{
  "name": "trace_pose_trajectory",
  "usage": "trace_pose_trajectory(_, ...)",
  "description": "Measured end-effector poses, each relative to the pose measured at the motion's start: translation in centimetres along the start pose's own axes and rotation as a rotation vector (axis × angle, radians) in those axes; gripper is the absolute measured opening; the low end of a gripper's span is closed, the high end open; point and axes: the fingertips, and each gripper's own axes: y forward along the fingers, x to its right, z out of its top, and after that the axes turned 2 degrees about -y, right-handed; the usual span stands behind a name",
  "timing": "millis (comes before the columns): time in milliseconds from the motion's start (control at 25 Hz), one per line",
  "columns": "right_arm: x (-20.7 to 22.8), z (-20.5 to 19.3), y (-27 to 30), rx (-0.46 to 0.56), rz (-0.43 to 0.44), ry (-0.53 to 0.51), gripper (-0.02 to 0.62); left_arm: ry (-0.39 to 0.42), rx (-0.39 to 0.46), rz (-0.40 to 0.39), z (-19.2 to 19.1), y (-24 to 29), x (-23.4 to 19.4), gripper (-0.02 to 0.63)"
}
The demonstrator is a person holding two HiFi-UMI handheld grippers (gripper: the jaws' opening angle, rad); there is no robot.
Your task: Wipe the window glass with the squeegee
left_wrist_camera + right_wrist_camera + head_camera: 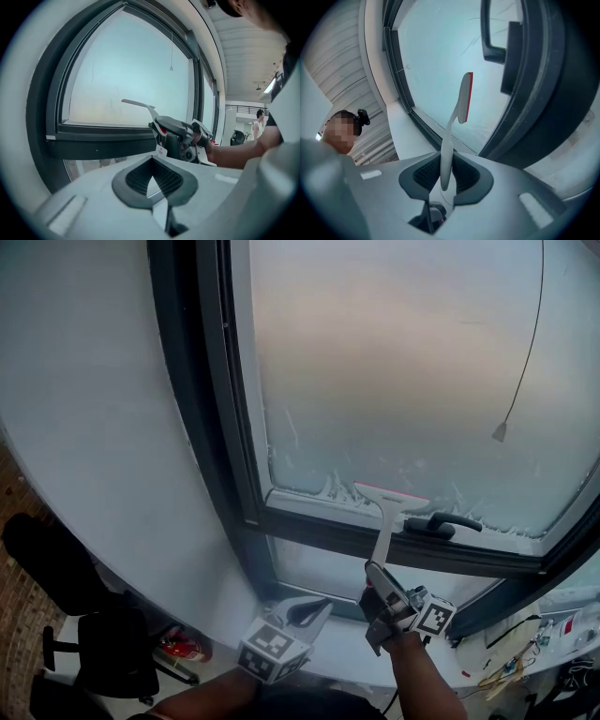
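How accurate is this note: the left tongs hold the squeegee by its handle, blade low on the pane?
Wrong in one respect: the right tongs hold the squeegee by its handle, as the right gripper view shows. The left tongs are shut on nothing. The blade is low on the pane.

Both units, left gripper [309, 610] and right gripper [380, 579]: pale grey shells, dark ribbed pads [139, 178] lining the jaws. Behind the jaws, each carries a white cube [272, 649] with black square markers.

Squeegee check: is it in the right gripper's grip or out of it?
In. The right gripper has its jaws shut on the white handle of the squeegee, blade end up by the window glass.
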Motion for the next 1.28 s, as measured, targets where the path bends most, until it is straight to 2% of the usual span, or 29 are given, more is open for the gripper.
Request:
trace_pose_trajectory(320,2.7,-1.6,-2.2,0.000,-0.069,0.030,0.091,0.014,0.004,-0.004,0.4,0.2,0.5,0.001)
trace_pose_trajectory(720,4.2,-3.0,-3.2,0.001,-0.106,0.074,0.091,0.017,-0.019,0.031,-0.2,0.0,0.5,0.001)
trace_pose_trajectory(840,4.1,-3.0,-3.2,-0.001,-0.105,0.070,0.091,-0.002,0.007,0.018,0.1,0.1,0.8,0.001)
trace_pose_trajectory(1080,3.9,-2.9,-3.2,0.003,-0.099,0.076,0.091,0.003,0.006,0.020,0.1,0.2,1.0,0.001)
trace_pose_trajectory(1280,2.4,-2.4,-2.9,-0.018,-0.075,0.031,0.091,0.010,0.016,0.018,0.3,0.4,1.2,0.001)
